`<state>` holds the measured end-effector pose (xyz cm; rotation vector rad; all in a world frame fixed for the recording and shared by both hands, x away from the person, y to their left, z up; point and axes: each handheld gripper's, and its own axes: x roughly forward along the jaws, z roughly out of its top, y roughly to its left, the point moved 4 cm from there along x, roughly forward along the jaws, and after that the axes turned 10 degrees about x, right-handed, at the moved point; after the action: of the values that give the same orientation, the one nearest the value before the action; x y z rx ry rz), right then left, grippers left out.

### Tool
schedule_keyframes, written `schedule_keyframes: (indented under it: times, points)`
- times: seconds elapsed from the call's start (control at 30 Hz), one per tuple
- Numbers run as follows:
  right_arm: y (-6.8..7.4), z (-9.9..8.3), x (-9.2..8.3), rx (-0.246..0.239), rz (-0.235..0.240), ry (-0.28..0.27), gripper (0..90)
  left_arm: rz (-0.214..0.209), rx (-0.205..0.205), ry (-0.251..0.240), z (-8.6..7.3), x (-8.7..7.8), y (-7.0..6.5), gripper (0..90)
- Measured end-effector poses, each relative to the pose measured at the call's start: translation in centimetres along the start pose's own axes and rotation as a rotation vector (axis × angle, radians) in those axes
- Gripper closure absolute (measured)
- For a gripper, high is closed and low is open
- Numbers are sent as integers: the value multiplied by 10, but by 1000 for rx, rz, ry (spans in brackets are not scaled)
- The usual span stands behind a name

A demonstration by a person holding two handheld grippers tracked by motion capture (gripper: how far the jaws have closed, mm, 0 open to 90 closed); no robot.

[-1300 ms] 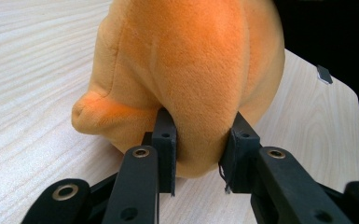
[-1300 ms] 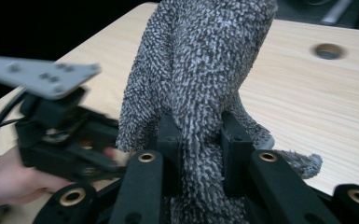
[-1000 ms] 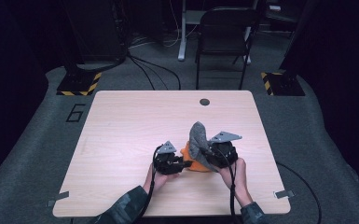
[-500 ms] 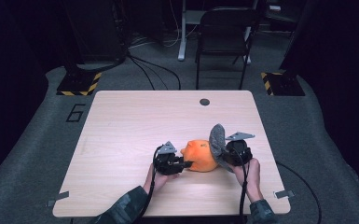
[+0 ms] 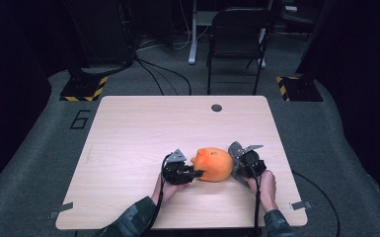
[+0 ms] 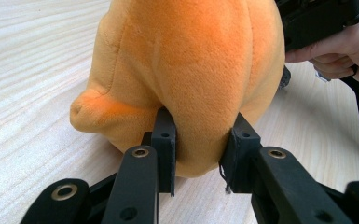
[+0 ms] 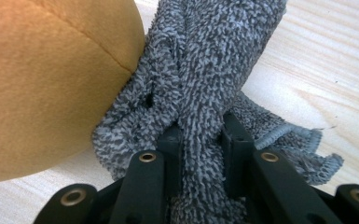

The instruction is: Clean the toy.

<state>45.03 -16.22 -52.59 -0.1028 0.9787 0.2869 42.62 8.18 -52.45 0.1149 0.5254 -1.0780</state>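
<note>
An orange plush toy lies on the wooden table near its front edge. My left gripper is shut on the toy's left side; its pads pinch a fold of the orange plush toy in the left gripper view. My right gripper is shut on a grey terry cloth, held at the toy's right side. In the right gripper view the grey cloth is bunched between the jaws and lies against the plush toy.
A small dark round hole cover sits near the table's far edge. A black chair stands behind the table. Cables run over the grey floor, and yellow-black striped blocks lie at both far corners.
My right gripper has moved right and down with the grey cloth, off the top of the toy. The orange toy, earlier mostly covered, now lies bare. The left gripper has stayed put.
</note>
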Motion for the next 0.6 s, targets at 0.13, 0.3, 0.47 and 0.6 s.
schedule_keyframes:
  times: [0.13,0.3,0.47,0.6]
  points:
    - [-4,4,-9,7,-10,-22,737,2,-1,-1,0,0,0,696]
    - [1,25,-63,36,19,-208,739,-6,-4,2,0,-1,1,694]
    - [32,38,-103,-12,119,-335,741,-1,0,-2,0,0,1,693]
    - [60,36,-88,-102,110,-262,746,-3,11,4,-1,-1,2,693]
